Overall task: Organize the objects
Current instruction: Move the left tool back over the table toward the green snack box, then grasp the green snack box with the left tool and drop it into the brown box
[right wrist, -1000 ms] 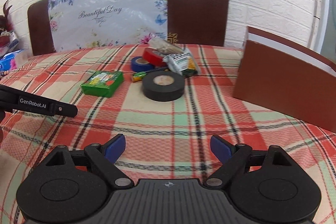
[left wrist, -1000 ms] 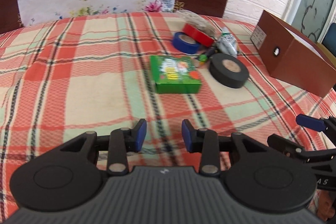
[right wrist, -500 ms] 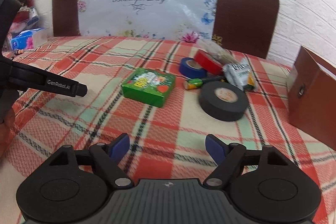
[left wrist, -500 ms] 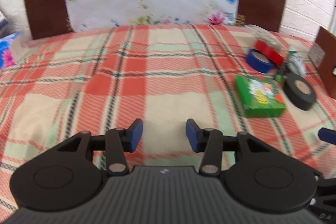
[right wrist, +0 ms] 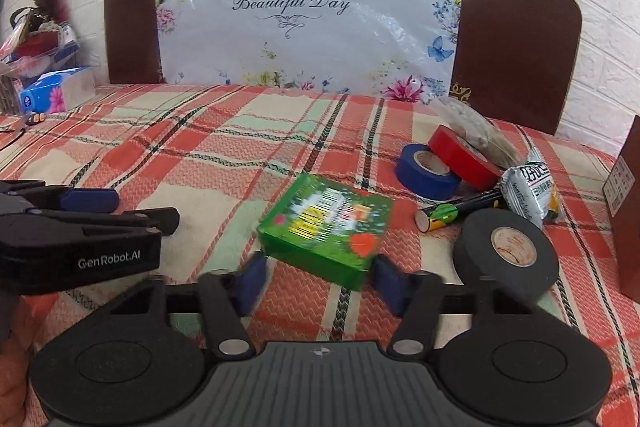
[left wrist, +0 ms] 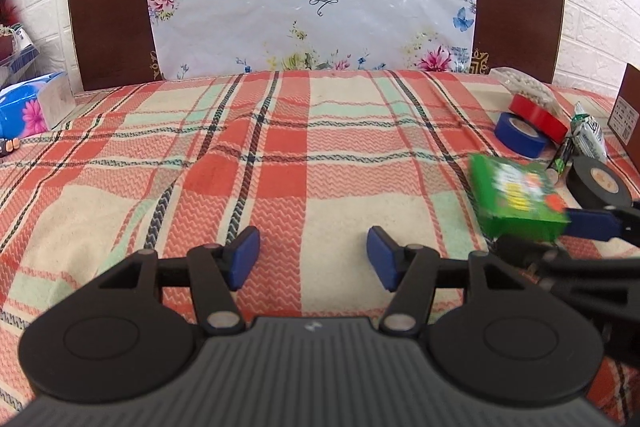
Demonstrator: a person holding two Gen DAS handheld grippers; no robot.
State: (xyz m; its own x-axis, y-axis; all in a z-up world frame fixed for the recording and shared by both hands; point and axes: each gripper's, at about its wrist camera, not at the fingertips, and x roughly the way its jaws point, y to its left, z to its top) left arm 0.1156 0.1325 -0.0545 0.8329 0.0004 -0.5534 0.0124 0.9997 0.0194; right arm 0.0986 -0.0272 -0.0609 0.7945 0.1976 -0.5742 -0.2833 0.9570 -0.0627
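A green box [right wrist: 328, 223] lies on the plaid cloth [right wrist: 200, 163], blurred and tilted. My right gripper [right wrist: 320, 283] is closing on it, and its blue pads [right wrist: 252, 281] touch the box's near corners. In the left wrist view the same green box [left wrist: 516, 195] sits at the right with a blue pad [left wrist: 590, 223] against its side. My left gripper [left wrist: 312, 257] is opening over bare cloth with nothing between its fingers. It shows in the right wrist view as the left gripper [right wrist: 132, 209], left of the box.
Right of the box lie a black tape roll [right wrist: 506, 259], a blue roll [right wrist: 426, 173], a red roll [right wrist: 460, 157], a battery [right wrist: 452, 213] and a snack packet [right wrist: 528, 193]. A brown box [right wrist: 628, 219] stands at the right edge. A tissue pack [right wrist: 52, 93] sits far left.
My right gripper moved forward to the green box and its jaws narrowed onto it; the box now looks tilted. My left gripper's jaws widened and its view swung left.
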